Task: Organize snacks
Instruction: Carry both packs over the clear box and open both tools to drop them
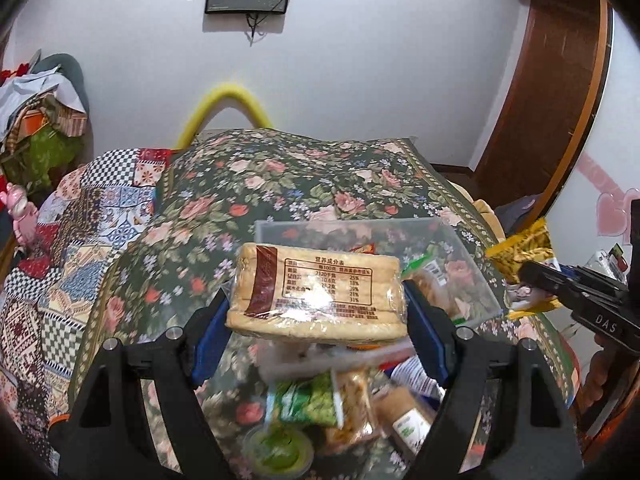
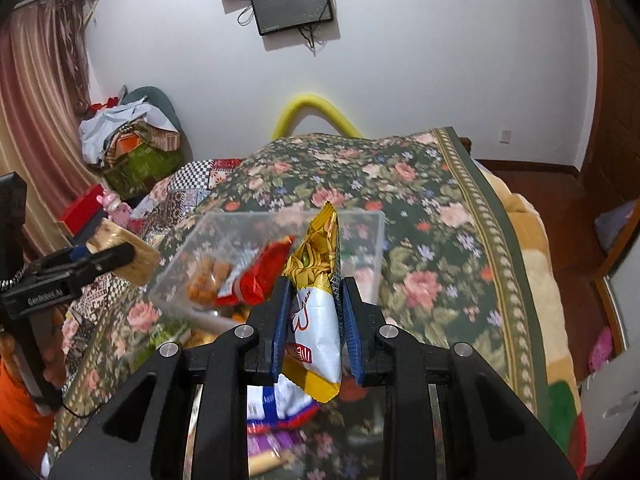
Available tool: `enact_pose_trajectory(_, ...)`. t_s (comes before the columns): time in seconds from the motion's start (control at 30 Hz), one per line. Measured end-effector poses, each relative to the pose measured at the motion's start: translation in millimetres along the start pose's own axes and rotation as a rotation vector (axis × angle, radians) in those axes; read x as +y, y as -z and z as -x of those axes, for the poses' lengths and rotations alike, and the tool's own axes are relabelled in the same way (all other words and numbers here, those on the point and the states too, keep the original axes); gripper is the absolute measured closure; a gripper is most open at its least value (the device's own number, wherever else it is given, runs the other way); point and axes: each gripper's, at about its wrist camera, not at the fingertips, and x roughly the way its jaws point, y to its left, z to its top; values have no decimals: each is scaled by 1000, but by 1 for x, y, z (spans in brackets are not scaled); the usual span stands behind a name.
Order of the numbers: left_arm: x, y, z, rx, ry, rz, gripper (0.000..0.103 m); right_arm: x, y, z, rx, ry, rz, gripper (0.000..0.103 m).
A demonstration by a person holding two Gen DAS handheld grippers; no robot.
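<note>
Clear rectangular plastic bin (image 2: pixel 280 256) just ahead of both; right gripper (image 2: pixel 312 320) clamping tall yellow-white snack bag (image 2: pixel 316 308), seemingly nearer; left gripper (image 1: pixel 316 312) pinching wide clear-wrapped beige biscuit pack (image 1: pixel 316 292).

glossy clear wrap on the cracker pack (image 1: pixel 316 292), shiny foil snack bag (image 2: pixel 318 280), clear plastic bin (image 2: pixel 360 220).

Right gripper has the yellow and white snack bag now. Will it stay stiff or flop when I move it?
The snack bag is probably floppy: its foil top creases above the right gripper. Likely light and puffy. Glossy film may slip.
</note>
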Motion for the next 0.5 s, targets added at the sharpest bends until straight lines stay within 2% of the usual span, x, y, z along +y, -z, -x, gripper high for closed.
enact_pose_trajectory(0.3, -9, -16, -48, 55, 11, 11, 24, 10, -19, -39, 23, -20, 8, 80)
enact_pose_trajectory(0.5, -9, -20, -82, 113, 19, 28, 24, 13, -26, -70, 73, -24, 9, 80)
